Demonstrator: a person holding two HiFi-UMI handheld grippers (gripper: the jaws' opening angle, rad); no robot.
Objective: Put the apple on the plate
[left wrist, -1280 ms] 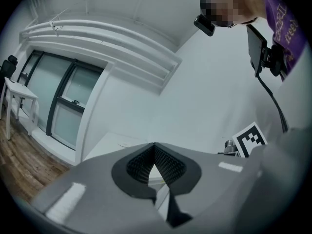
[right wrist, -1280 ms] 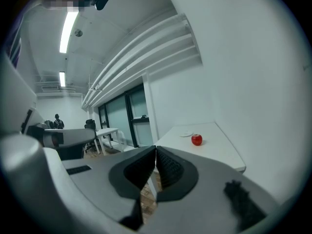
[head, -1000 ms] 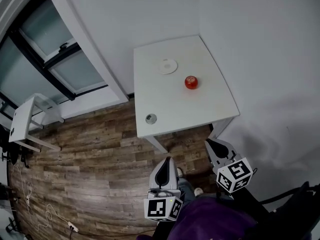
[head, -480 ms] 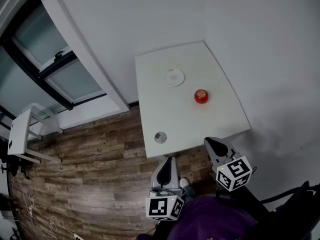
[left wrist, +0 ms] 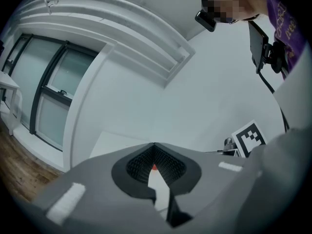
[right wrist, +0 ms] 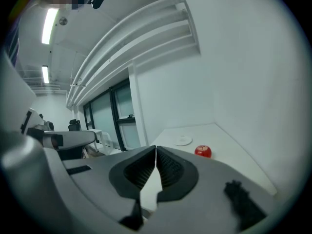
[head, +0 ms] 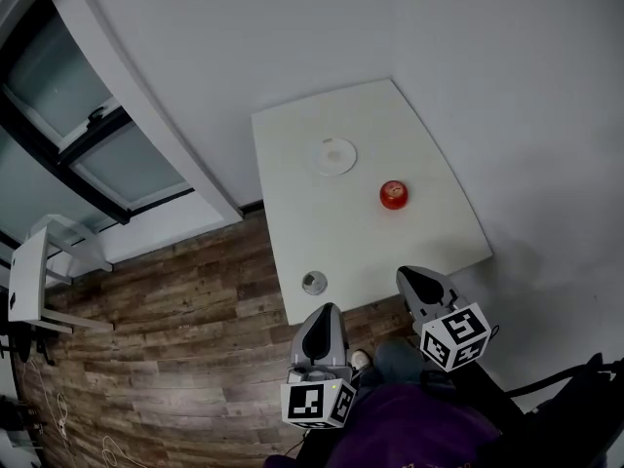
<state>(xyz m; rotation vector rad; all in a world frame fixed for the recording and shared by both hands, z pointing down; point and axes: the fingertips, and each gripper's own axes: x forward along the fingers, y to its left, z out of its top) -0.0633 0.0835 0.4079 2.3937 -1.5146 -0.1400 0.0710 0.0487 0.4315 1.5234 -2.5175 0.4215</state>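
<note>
A red apple (head: 394, 195) sits on the white table (head: 292, 203), right of centre. The small white plate (head: 334, 156) lies farther back and to the left of it, with nothing on it. My left gripper (head: 323, 312) and my right gripper (head: 411, 275) hover side by side at the table's near edge, both shut and holding nothing. In the right gripper view the apple (right wrist: 203, 151) and the plate (right wrist: 184, 141) lie beyond the shut gripper (right wrist: 156, 148). In the left gripper view a sliver of the apple (left wrist: 154, 167) shows behind the shut gripper (left wrist: 154, 145).
A small grey round object (head: 314, 282) rests near the table's front left corner. White walls close the table's far and right sides. A glass wall (head: 58, 115) and a small white side table (head: 24, 273) stand to the left over the wooden floor (head: 146, 359).
The table has drawn closer in the head view. Both grippers, which hung over the floor short of it, now sit at its near edge. Both stayed shut.
</note>
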